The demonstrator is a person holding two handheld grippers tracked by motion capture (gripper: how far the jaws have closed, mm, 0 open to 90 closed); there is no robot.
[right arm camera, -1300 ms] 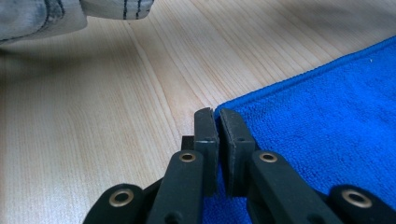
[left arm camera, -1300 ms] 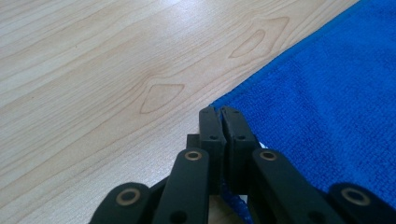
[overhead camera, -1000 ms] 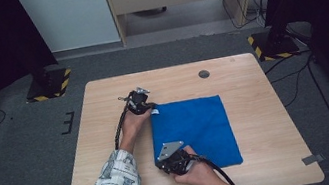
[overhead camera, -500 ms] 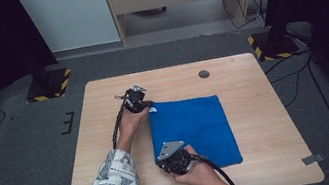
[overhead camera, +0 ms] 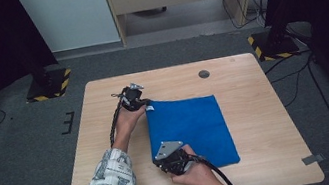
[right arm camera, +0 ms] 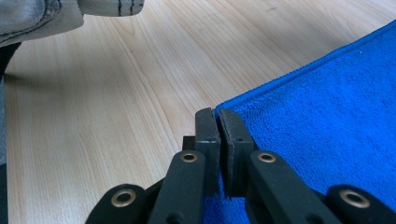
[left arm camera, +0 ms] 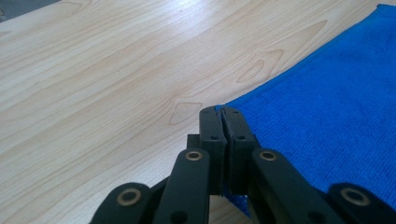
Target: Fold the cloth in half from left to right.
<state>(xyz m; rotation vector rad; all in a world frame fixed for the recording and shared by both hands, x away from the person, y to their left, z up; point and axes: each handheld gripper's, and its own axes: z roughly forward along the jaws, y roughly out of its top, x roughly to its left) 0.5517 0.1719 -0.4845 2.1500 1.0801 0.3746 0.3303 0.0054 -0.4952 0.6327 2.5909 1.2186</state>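
Both grippers are pinching the blue cloth lying flat on the table — the left gripper its far-left corner, the right gripper its near-left corner — so the next move likely calls for lifting both together to fold it rightward.

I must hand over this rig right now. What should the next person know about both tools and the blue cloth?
Left tool: shut on the far left corner of the blue cloth; in the left gripper view the corner sits between the closed jaws.
Right tool: shut on the near left corner of the cloth.
Cloth: lies flat on the wooden table, right of the middle, and looks smooth.
Done: both left corners are gripped.
Left: probably lift the left edge and carry it over to the right edge for a fold; no fold has started yet.
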